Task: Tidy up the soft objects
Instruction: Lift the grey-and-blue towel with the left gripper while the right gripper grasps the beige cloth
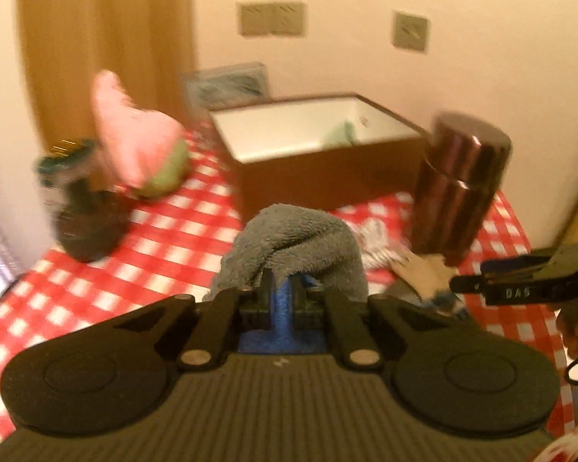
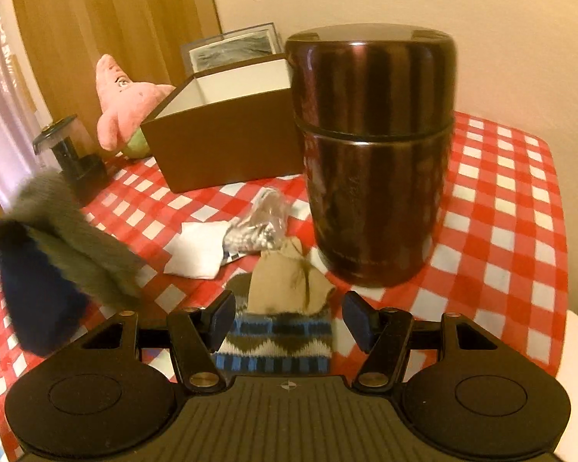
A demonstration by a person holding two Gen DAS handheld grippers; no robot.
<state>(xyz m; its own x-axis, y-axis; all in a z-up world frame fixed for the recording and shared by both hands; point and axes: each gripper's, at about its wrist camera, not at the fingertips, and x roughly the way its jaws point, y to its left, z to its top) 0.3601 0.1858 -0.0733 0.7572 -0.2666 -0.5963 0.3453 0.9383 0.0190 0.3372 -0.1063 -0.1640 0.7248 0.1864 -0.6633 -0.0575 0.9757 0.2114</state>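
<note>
My left gripper (image 1: 283,285) is shut on a grey fluffy cloth (image 1: 289,242), which drapes over its fingertips above the red-checked tablecloth (image 1: 165,238). The same cloth (image 2: 73,238) shows blurred at the left of the right wrist view. Behind it stands an open brown box (image 1: 327,169) with a white inside and a pale green soft thing (image 1: 341,133) in its far corner. My right gripper (image 2: 289,319) stands open over a blue-and-white patterned knit piece (image 2: 277,346) with a beige part (image 2: 285,281); its pads do not press it. A pink plush (image 2: 123,104) leans left of the box (image 2: 227,134).
A tall dark brown canister (image 2: 373,154) stands just beyond my right gripper. A white folded cloth (image 2: 196,248) and a crumpled silvery wrapper (image 2: 258,227) lie in front of the box. A dark jar-like appliance (image 2: 69,150) is at the left; the table edge (image 2: 558,231) runs along the right.
</note>
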